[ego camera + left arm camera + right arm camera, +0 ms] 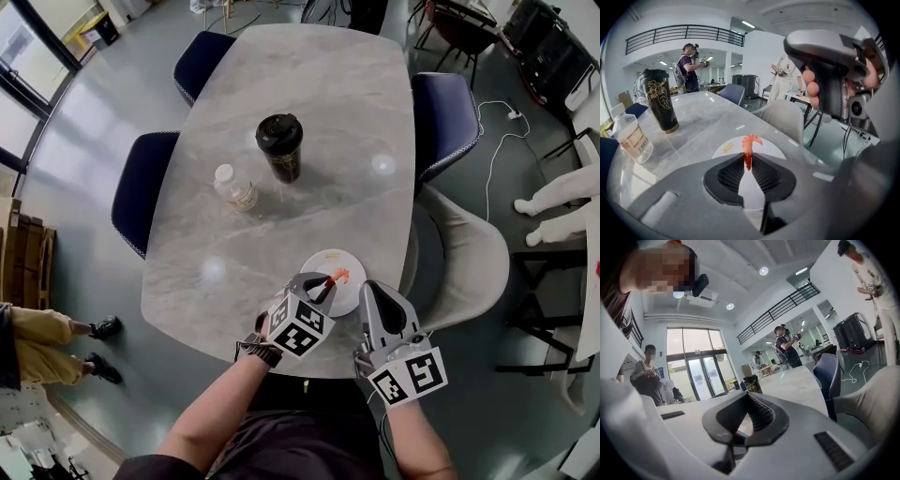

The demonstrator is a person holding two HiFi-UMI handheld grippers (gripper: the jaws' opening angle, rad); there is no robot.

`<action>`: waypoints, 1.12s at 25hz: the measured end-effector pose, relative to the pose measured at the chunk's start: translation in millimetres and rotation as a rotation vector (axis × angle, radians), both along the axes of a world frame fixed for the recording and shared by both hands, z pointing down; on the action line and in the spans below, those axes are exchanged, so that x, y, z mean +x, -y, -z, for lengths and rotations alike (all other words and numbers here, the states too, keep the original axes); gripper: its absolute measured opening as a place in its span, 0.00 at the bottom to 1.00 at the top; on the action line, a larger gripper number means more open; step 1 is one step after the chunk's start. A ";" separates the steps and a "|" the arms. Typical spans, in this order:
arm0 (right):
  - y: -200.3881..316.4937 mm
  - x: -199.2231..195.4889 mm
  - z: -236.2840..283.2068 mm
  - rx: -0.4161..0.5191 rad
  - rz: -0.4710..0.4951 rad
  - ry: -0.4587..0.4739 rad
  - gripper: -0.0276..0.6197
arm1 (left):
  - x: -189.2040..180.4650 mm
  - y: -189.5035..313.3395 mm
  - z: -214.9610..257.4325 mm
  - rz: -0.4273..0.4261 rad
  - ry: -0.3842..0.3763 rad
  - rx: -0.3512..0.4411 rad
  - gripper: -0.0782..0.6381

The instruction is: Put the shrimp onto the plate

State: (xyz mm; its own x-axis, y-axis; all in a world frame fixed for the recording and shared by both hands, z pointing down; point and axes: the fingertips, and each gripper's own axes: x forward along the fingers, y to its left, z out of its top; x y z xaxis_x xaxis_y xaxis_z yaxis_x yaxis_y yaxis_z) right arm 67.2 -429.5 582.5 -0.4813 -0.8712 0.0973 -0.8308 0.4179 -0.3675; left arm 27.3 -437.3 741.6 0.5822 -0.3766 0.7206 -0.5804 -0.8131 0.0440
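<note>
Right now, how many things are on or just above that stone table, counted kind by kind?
black tumbler: 1
clear bottle: 1
white plate: 1
shrimp, pinched in the left tongs just over the plate: 1
Total: 4

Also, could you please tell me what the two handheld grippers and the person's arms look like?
Both the left gripper and the right gripper are grey plastic shells with black ribbed pads. Each carries a white cube with black square markers. The forearms are bare, with no sleeves reaching them, and a dark band sits on the left wrist.
</note>
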 end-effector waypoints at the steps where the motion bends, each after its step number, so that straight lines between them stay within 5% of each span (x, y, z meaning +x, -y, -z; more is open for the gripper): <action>1: 0.9 0.9 -0.8 -0.001 -0.002 0.003 0.05 | 0.2 0.6 -2.9 -0.007 0.019 -0.006 0.18; 10: 1.1 8.3 -6.7 -0.014 -0.006 0.013 0.05 | 1.1 1.6 -21.1 -0.040 0.126 -0.046 0.18; 19: 0.4 13.9 -1.4 -0.029 -0.002 0.006 0.05 | -4.1 1.1 -15.8 -0.020 0.119 -0.063 0.18; 28: -3.4 1.3 52.5 -0.052 0.047 -0.045 0.05 | -0.2 -9.3 106.1 0.047 -0.112 0.010 0.18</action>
State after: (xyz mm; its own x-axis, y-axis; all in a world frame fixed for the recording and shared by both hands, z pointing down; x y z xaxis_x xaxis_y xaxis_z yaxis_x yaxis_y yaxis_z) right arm 68.5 -426.1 530.0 -0.5157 -0.8410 0.1639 -0.8269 0.4384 -0.3522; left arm 27.1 -427.9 635.5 0.6402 -0.4120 0.6484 -0.6097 -0.7859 0.1026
